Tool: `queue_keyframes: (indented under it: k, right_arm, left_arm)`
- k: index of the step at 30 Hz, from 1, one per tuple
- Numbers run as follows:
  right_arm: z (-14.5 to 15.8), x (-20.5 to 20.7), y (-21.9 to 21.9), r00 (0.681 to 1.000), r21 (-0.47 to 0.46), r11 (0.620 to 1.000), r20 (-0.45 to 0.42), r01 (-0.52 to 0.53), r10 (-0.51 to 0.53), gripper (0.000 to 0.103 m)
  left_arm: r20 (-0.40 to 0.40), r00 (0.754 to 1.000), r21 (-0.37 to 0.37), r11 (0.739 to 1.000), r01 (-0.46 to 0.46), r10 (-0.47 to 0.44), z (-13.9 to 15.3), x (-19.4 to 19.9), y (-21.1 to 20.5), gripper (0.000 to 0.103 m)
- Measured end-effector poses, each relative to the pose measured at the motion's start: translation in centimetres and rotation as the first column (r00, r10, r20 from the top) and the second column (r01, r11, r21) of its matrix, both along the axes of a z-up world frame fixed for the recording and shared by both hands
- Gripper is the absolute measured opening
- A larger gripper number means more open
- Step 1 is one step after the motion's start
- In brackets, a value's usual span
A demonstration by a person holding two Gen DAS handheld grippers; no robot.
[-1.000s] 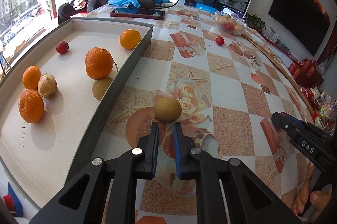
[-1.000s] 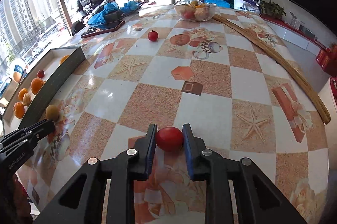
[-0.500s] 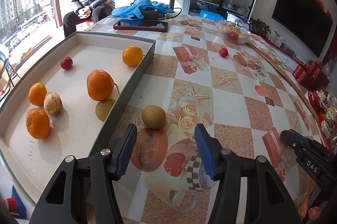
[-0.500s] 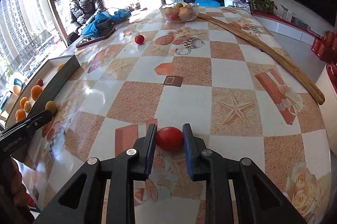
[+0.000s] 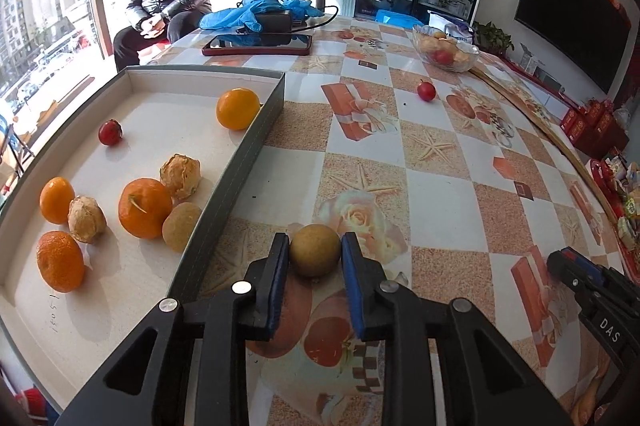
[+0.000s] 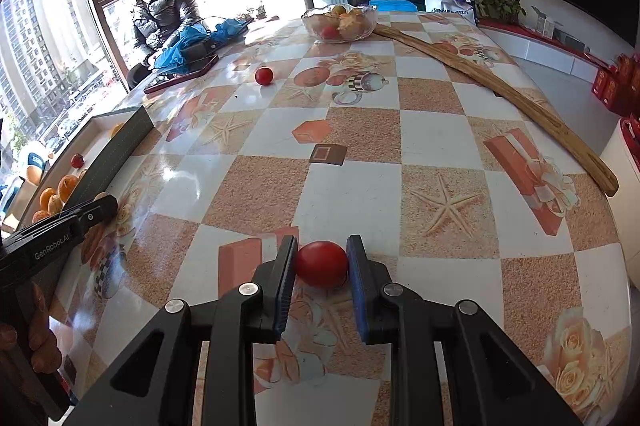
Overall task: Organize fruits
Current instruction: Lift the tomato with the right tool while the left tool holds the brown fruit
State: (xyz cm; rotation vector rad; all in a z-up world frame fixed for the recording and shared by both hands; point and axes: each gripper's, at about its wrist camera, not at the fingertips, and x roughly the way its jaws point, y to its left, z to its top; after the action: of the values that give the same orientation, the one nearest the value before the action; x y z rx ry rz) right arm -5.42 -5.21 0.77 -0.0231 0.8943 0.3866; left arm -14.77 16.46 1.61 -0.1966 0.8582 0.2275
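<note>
The left gripper [image 5: 315,258] had its blue pads pressed against both sides of a brownish round fruit [image 5: 315,255], clamped on it just above the patterned table [image 5: 440,185], close beside the dark outer wall of the shallow tray [image 5: 236,185] that ran along the table's left edge. Inside the tray lay four oranges, the nearest [image 5: 60,261] toward its near end and one [image 5: 237,108] by its far corner, with a small red fruit [image 5: 110,132], two wrinkled brown fruits and one smooth tan fruit [image 5: 181,226] resting against the tray's wall. The right gripper [image 6: 321,264] was closed on a red tomato [image 6: 321,264] near the table's near edge. Another small red fruit [image 6: 264,75] sat loose toward the far side of the table, well apart from both tools, and a glass bowl [image 6: 339,21] of fruit stood near the far edge.
</note>
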Motion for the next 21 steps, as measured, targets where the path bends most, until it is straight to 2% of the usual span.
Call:
queue_keyframes:
  k: [3, 13, 21]
  right_arm:
    - [0.0, 0.0, 0.0, 1.000, 0.001, 1.000, 0.000, 0.000, 0.000, 0.026]
    - [0.0, 0.0, 0.0, 1.000, -0.001, 1.000, 0.000, 0.000, 0.000, 0.026]
    - [0.0, -0.1, 0.1, 1.000, -0.010, 1.000, 0.002, 0.000, 0.000, 0.026]
  left_arm:
    - [0.005, 1.000, -0.003, 1.000, 0.023, -0.023, 0.0, -1.2, -0.7, 0.029]
    - [-0.007, 0.999, 0.074, 0.996, 0.048, -0.048, -0.2, -2.2, -3.0, 0.029]
    - [-0.011, 0.999, 0.067, 0.996, 0.050, -0.050, -0.3, -2.2, -3.1, 0.029]
